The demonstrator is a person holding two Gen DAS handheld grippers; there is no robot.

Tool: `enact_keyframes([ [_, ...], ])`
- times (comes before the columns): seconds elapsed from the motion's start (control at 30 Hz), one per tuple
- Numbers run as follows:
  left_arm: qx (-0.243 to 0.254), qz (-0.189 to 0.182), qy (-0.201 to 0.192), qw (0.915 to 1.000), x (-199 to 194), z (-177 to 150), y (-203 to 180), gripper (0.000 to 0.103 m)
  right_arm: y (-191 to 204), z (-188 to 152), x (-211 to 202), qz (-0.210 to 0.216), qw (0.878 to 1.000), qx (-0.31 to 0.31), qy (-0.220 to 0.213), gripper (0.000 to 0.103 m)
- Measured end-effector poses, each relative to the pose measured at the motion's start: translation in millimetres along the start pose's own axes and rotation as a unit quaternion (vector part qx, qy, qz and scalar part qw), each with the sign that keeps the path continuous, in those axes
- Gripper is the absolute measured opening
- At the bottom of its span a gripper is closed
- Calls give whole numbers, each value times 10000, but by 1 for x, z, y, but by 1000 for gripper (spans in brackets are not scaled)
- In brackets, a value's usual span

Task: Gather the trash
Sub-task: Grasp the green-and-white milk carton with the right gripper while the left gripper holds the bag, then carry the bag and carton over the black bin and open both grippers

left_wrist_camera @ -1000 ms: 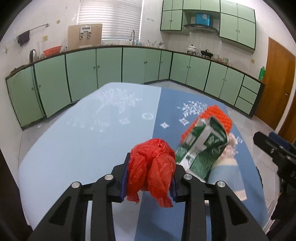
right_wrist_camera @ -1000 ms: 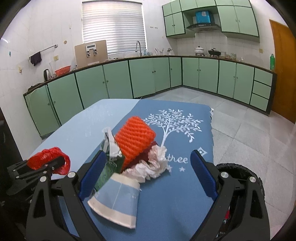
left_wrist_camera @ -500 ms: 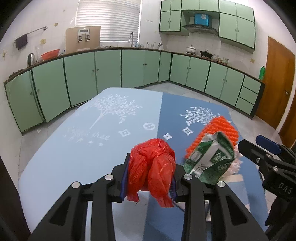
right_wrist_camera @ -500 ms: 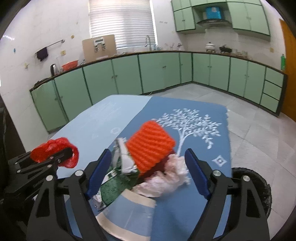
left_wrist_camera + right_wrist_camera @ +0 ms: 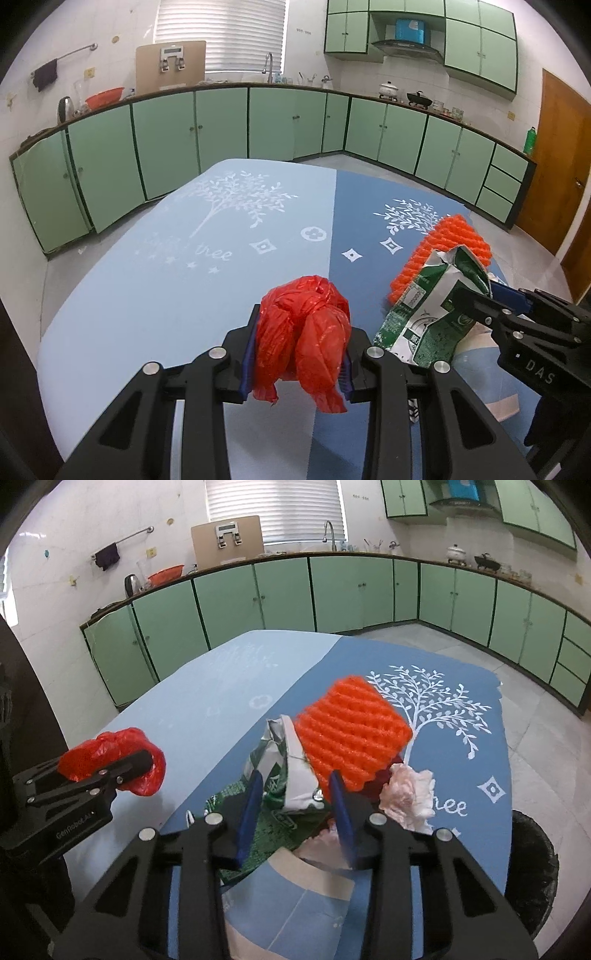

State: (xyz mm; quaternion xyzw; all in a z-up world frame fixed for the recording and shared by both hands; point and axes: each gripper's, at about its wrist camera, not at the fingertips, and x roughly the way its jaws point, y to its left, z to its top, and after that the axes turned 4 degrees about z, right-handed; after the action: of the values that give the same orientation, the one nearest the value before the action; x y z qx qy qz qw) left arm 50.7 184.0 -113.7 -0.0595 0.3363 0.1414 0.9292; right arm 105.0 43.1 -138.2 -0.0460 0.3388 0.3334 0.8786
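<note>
My left gripper (image 5: 301,326) is shut on a knotted red plastic bag (image 5: 303,332) and holds it above the light blue half of the tablecloth (image 5: 166,288). The right wrist view shows that bag (image 5: 110,746) off to the left. A crumpled green and silver wrapper (image 5: 273,764) lies in a trash pile on the dark blue half. My right gripper (image 5: 295,794) is closing its jaws on the wrapper, and both blue pads touch it. An orange foam net (image 5: 351,734) leans on the pile just behind, against the right pad. The left wrist view also shows the wrapper (image 5: 428,317).
A crumpled pink-white tissue (image 5: 406,797) lies right of the pile, and a flattened blue and white paper cup (image 5: 295,897) lies under my right gripper. A black bin (image 5: 532,867) stands on the floor past the table's right edge. Green cabinets line the walls.
My right gripper moved in over the pile and its jaws narrowed from wide open to close around the green wrapper. The left gripper stayed in place with the red bag.
</note>
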Motion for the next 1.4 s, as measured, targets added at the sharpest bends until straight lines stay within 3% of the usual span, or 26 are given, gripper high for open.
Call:
enact_keyframes([
  [0.4,17,-40,-139,9999,-12,7,0,34,1,16,-41,185,9986,6,-502,34],
  [0.7,172,-281,-437,9985,-36,26,-21,34,-13,31,-80,40,9958,25,-918,33],
  [1.1,427,-836,-687,9932,-52,50,-76,35,-56,29,-126,-490,9907,180,-1260,33],
  [1.4,782,-1454,-824,9828,-56,68,-141,35,-107,14,-166,-1076,9829,385,-1442,33],
])
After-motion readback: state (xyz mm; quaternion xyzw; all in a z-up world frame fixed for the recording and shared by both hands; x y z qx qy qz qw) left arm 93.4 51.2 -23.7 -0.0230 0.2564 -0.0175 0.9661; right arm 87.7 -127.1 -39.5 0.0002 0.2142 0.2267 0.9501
